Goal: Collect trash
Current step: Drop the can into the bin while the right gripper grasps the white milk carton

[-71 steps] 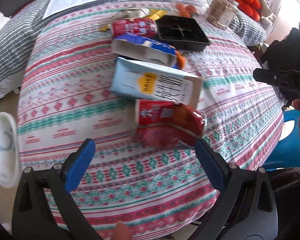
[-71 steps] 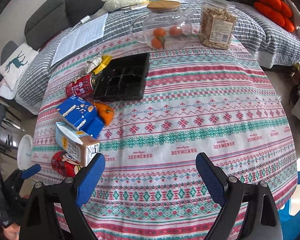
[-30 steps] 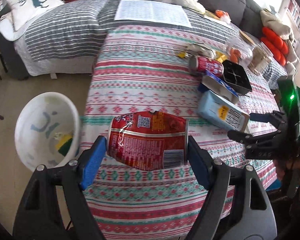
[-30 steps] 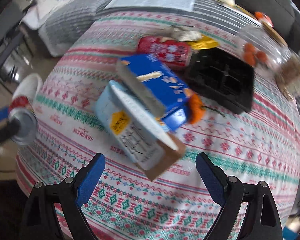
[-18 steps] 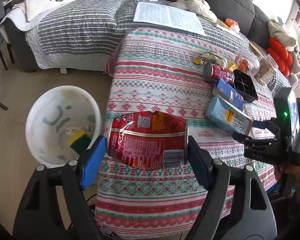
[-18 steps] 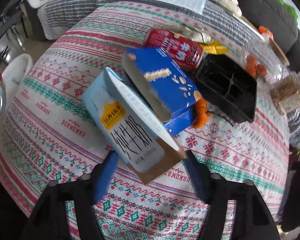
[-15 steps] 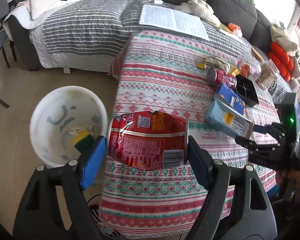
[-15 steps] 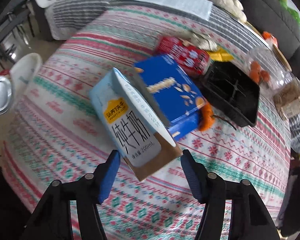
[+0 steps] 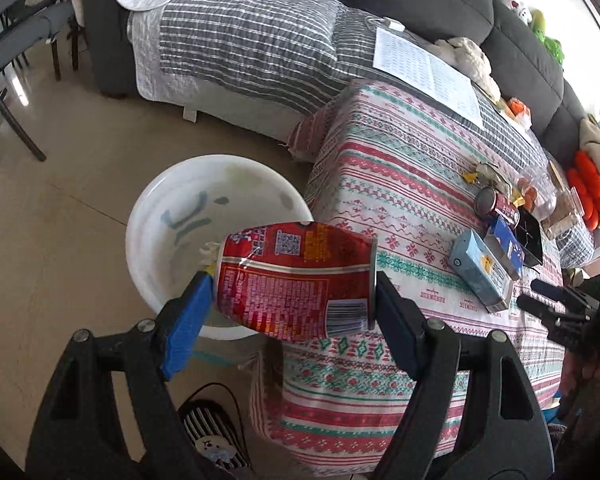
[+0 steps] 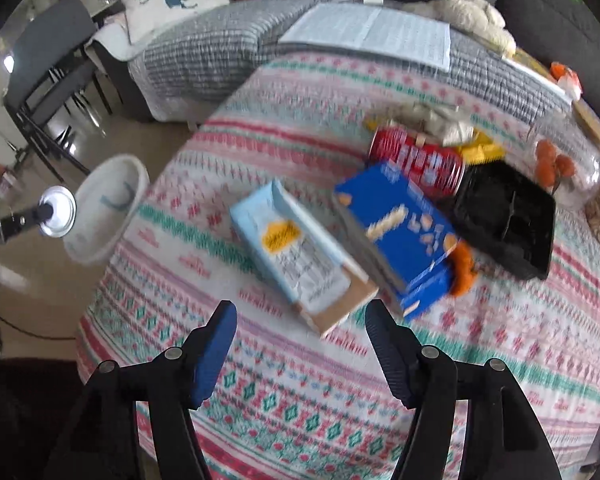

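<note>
Beside the white bin (image 9: 168, 216) on the floor, at the counter's (image 9: 400, 184) near corner: the left hand-held gripper (image 9: 292, 304) is holding a dented red can (image 9: 296, 276) crosswise, both blue pads pressed against its ends, and is carrying it off the counter edge toward the bin; a second ago the can hung over the patterned cloth, and now its left half is overlapping the bin's rim in the left wrist view, with scraps showing inside the bin. Judged from this, the drop is close, needing only a little more travel over the bin mouth before release. On the counter, well away from the bin: a pale blue milk carton (image 10: 300, 256) is lying on its side, touching a dark blue box (image 10: 400, 236), with an orange scrap (image 10: 462, 268) by the box's far corner, a second red can (image 10: 416, 160), a black tray (image 10: 508, 216) and crumpled wrappers (image 10: 432, 120) farther from the bin. The right hand-held gripper (image 10: 300, 344) is hovering just short of the milk carton's brown end, jaws apart and holding nothing; they have just been closing, then opening a little, with nothing between them now. The right wrist picture is blurring. The carton seems the next item for the bin.
</note>
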Demonstrator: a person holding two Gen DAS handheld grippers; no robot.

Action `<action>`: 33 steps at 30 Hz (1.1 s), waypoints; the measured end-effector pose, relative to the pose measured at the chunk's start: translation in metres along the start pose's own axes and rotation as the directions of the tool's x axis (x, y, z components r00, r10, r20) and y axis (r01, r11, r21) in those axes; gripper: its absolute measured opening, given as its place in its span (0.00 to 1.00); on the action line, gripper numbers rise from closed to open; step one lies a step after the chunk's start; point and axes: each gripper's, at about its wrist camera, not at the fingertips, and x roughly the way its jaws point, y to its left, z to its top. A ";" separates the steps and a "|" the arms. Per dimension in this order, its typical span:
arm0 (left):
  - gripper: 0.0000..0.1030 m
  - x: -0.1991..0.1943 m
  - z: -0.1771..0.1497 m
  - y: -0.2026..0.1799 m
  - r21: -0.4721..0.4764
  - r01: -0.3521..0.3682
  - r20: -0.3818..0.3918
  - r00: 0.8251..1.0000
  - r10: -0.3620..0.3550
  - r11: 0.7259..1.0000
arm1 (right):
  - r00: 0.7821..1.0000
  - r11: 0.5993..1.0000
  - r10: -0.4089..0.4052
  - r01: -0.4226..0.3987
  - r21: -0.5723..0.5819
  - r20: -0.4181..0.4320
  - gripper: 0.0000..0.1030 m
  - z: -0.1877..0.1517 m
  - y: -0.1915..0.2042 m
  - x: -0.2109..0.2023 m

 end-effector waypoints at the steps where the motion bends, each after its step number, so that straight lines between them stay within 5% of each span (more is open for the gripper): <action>1: 0.77 0.000 -0.001 0.001 -0.002 -0.006 0.002 1.000 0.006 1.000 | 1.000 1.000 -0.003 0.003 0.000 0.006 0.68 0.003 -0.002 0.001; 13: 0.77 0.002 0.004 0.019 -0.050 -0.020 -0.001 1.000 0.020 0.999 | 0.990 1.000 -0.018 0.014 -0.027 -0.137 0.71 0.024 -0.009 0.068; 27: 0.77 0.048 0.018 0.047 -0.066 -0.140 0.000 0.990 0.141 0.988 | 0.986 0.990 -0.085 0.067 -0.124 -0.146 0.59 0.023 0.025 0.070; 33: 0.78 0.056 0.017 0.041 -0.036 -0.145 -0.021 0.989 0.144 0.989 | 0.987 0.996 -0.022 0.008 -0.088 -0.158 0.62 0.019 0.025 0.071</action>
